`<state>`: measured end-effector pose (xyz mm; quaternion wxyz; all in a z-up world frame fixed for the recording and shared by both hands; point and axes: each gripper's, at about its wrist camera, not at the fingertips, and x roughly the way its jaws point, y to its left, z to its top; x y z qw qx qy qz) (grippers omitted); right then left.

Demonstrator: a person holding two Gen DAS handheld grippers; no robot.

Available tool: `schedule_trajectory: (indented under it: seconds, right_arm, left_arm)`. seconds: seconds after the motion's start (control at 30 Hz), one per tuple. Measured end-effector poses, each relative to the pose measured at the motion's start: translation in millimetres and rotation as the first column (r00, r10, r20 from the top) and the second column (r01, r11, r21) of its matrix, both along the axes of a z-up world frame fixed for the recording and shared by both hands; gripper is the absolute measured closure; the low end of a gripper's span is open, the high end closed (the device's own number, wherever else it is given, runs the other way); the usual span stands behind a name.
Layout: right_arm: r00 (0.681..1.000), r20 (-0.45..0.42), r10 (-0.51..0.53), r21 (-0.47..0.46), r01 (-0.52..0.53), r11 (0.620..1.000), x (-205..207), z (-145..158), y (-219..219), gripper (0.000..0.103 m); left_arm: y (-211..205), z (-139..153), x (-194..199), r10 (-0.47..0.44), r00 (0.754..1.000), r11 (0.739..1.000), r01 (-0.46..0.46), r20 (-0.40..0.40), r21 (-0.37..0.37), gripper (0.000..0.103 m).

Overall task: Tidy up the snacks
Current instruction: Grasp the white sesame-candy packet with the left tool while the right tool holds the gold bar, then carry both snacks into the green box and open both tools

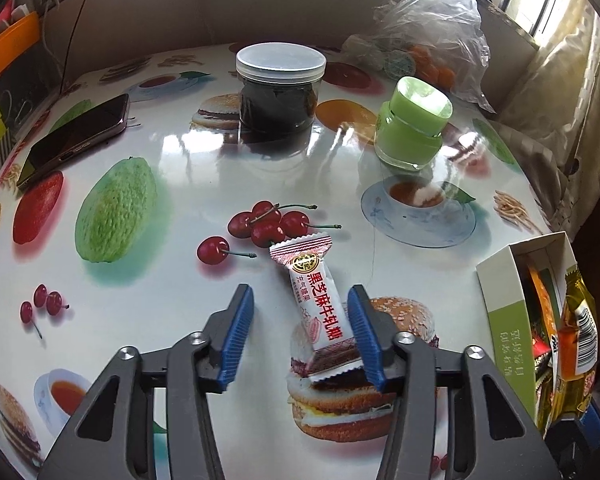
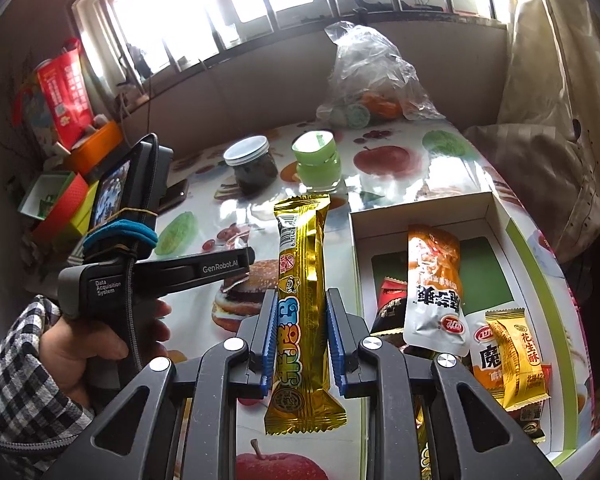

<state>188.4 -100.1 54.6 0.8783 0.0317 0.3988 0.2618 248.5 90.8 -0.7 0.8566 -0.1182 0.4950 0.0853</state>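
Note:
In the left wrist view, a white and red wrapped nougat candy (image 1: 318,300) lies on the fruit-print table. My left gripper (image 1: 302,300) is open around it, the right finger (image 1: 366,332) touching the wrapper and the left finger well apart. In the right wrist view, my right gripper (image 2: 298,312) is shut on a long gold snack bar (image 2: 302,300) held above the table, just left of an open white and green box (image 2: 524,256). The box holds several packets, among them an orange and white one (image 2: 434,288) and a yellow peanut candy (image 2: 518,360).
A dark jar with a clear lid (image 1: 280,84), a green jar (image 1: 414,124), a phone (image 1: 76,136) and a plastic bag of items (image 1: 424,36) sit at the table's far side. The box (image 1: 512,312) stands at the right edge. The left handheld device (image 2: 148,264) is close by.

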Motion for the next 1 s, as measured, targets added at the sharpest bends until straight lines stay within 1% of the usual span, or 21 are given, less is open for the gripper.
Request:
schedule_trajectory:
  seconds: [0.03, 0.07, 0.17, 0.2, 0.47, 0.73, 1.0]
  right_arm:
    - [1.0, 0.001, -0.001, -0.001, 0.001, 1.0, 0.5, 0.5, 0.1, 0.081]
    - [1.0, 0.001, 0.0, 0.0, 0.0, 1.0, 0.5, 0.6, -0.1, 0.081]
    - [1.0, 0.004, 0.001, 0.001, -0.001, 1.0, -0.6, 0.1, 0.6, 0.081]
    - [1.0, 0.006, 0.001, 0.001, -0.001, 1.0, -1.2, 0.0, 0.9, 0.081]
    - [1.0, 0.006, 0.004, 0.001, -0.004, 1.0, -3.0, 1.8, 1.4, 0.081]
    - [1.0, 0.025, 0.0, 0.002, 0.0, 1.0, -11.5, 9.9, 1.8, 0.081]
    - [0.999, 0.042, 0.0, 0.01, -0.001, 1.0, -21.5, 18.0, -1.1, 0.081]
  left_arm:
    - [0.0, 0.2, -0.5, 0.001, 1.0, 1.0, -0.001, 0.002, 0.001, 0.067]
    - [0.7, 0.3, -0.9, 0.003, 1.0, 1.0, -0.003, 0.003, -0.003, 0.074]
    - [0.5, 0.5, -2.3, -0.001, 1.0, 1.0, 0.001, 0.004, 0.0, 0.077]
    - [0.7, 0.7, -2.7, -0.003, 1.0, 1.0, 0.003, 0.004, -0.002, 0.083]
    - [2.6, 4.1, -11.2, -0.008, 1.0, 1.0, 0.008, 0.022, -0.006, 0.083]
    - [1.2, 21.9, -33.2, -0.027, 0.995, 0.999, 0.03, 0.092, -0.029, 0.083]
    - [-4.2, 40.2, -53.2, -0.045, 0.991, 0.998, 0.049, 0.125, -0.031, 0.083]
